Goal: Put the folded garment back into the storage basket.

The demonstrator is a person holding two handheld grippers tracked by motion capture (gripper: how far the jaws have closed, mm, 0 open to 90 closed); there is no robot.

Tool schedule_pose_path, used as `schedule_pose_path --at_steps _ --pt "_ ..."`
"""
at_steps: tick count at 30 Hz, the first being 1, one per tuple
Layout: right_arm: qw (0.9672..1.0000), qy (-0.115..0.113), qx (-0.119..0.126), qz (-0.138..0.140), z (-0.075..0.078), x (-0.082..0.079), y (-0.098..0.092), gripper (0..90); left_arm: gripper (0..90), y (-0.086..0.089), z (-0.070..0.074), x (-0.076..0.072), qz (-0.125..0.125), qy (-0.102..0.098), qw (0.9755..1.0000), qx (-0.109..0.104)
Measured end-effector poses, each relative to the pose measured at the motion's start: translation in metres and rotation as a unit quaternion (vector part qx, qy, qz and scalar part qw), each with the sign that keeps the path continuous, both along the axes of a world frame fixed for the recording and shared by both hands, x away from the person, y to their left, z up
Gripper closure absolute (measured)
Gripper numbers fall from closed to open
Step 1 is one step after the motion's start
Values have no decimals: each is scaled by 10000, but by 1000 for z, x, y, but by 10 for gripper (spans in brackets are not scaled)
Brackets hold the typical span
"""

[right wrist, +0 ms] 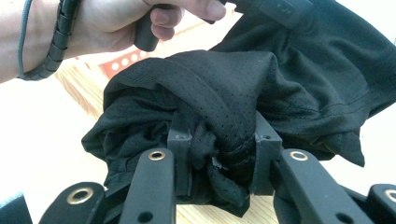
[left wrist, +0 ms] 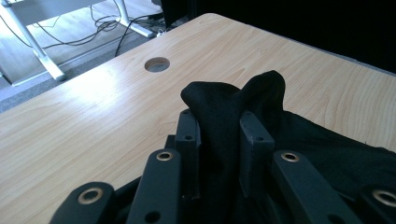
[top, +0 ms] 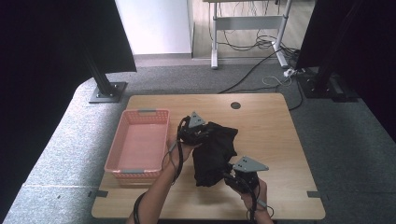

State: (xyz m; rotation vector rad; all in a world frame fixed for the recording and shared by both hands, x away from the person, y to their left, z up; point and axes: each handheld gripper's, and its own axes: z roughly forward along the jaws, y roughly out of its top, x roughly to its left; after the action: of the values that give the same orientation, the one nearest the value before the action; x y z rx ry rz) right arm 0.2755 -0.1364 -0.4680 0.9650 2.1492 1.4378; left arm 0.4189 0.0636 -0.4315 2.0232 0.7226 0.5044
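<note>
Black mesh garment (top: pixel 212 151) is clamped at two points, one in each hand-held gripper, and hangs bunched between them above the surface (top: pixel 271 135).

Left hand-held gripper (top: pixel 201 133): jaws drawn in on a fold of the cloth, which stands up between the pads in the left gripper view (left wrist: pixel 224 121). The rest of the cloth trails off to that gripper's right and toward the person.

Right hand-held gripper (top: pixel 231 171): jaws likewise pinched on a thick wad of perforated fabric (right wrist: pixel 219 126), with hem and loose layers spilling out beyond them. In the right gripper view the left hand (right wrist: pixel 116 25) sits just past the bundle, gripping its handle.

Governing relation: the garment's long axis runs between the two grips, from the left hand-held gripper farther up the surface to the right hand-held gripper nearer the person's edge. The cloth is slack and crumpled, not stretched flat.

Pink basket (top: pixel 140 144) stands just beyond the left hand-held gripper on its outer side, with the left forearm close against its rim; the right hand-held gripper is well apart from it.

Judgement: if the cloth is bound for the basket, the left side is nearer and would lead, the right following across. Trailing fabric may catch on the basket rim.
</note>
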Motion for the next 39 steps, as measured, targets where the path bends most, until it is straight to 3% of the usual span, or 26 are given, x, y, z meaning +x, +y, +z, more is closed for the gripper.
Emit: schedule_pose_path --at_steps 39 --pt "9994 -327 -9 93 34 10 19 680 721 22 33 2 166 -266 9995 13"
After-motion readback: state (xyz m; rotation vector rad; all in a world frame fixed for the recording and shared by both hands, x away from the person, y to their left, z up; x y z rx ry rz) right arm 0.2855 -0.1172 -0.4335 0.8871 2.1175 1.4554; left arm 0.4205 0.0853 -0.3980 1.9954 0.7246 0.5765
